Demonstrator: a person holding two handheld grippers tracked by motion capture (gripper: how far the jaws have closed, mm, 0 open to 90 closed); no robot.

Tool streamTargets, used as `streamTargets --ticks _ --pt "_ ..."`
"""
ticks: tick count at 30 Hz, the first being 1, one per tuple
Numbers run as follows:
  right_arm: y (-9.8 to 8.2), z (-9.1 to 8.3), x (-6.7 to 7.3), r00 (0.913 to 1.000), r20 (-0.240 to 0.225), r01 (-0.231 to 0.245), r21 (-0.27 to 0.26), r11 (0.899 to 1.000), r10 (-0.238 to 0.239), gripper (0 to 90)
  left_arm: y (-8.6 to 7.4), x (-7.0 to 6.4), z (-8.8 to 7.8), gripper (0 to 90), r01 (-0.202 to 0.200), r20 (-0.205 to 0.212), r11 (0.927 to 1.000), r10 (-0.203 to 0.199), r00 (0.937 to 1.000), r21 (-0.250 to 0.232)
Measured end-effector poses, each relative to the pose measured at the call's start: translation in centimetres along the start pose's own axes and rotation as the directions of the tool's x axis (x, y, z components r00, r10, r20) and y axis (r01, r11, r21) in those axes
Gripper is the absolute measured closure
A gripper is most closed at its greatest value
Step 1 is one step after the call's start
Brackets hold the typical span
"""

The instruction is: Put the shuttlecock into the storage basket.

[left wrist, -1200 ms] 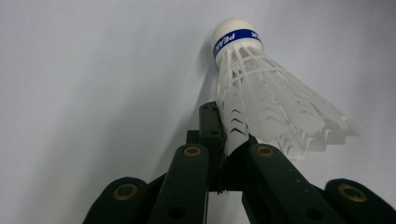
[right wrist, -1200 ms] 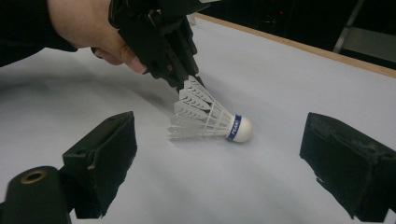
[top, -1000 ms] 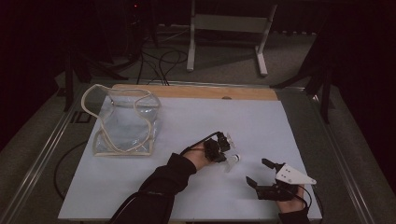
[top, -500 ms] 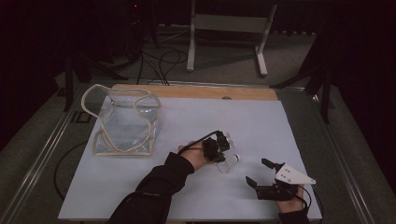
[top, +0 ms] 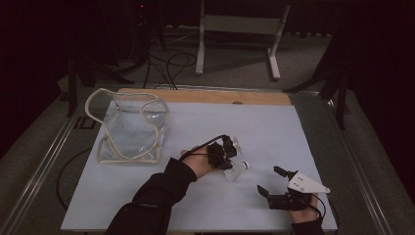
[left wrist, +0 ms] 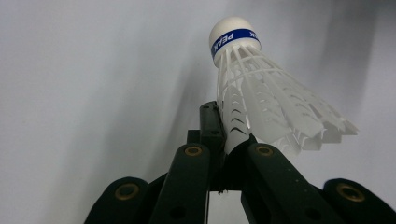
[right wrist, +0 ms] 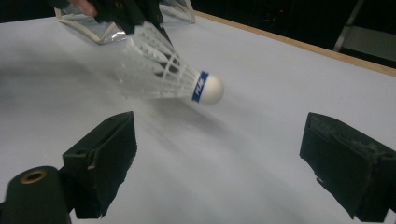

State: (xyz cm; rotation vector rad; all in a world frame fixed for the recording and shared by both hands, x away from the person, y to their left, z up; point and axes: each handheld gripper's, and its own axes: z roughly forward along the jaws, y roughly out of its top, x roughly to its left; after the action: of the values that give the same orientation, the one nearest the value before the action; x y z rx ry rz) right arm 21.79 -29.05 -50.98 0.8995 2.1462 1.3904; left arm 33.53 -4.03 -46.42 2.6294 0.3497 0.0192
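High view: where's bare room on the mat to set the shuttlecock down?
Free: the mat between the clear bag and its right edge, and the near-left corner below the bag. Crowded: the near-right, where the left gripper grips the shuttlecock close to the open right gripper.

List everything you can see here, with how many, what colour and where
Shuttlecock: one, white skirt, white cork with a blue band, clamped by the skirt in the left gripper above the mat.
Clear bag: one, transparent with cream edging, standing open at the mat's far left.
Mat: one, pale blue-white, covering the table.
Table: one, a wooden strip showing along the far edge.
Metal stand: one, grey, on the floor beyond the table.
Cables: several, black, on the floor.
Left gripper: one, black, mid-mat, shut on the shuttlecock.
Right gripper: one, black with a grey plate, near right, jaws open.
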Motion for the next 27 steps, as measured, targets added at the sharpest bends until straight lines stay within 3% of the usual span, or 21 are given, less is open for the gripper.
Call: streamTargets --ticks 15,27 --pt "-0.1 0.1 0.0 1.0000 0.002 0.001 0.009 1.000 -0.001 10.4 0.1 -1.3 -3.3 90.0 -0.046 0.006 0.9988 0.046 0.9989 -0.017" --pt "-0.1 0.2 0.0 1.0000 0.002 0.000 0.011 1.000 0.000 10.4 -0.3 -1.2 -5.1 90.0 -0.041 0.021 0.9988 0.042 0.9989 -0.027"
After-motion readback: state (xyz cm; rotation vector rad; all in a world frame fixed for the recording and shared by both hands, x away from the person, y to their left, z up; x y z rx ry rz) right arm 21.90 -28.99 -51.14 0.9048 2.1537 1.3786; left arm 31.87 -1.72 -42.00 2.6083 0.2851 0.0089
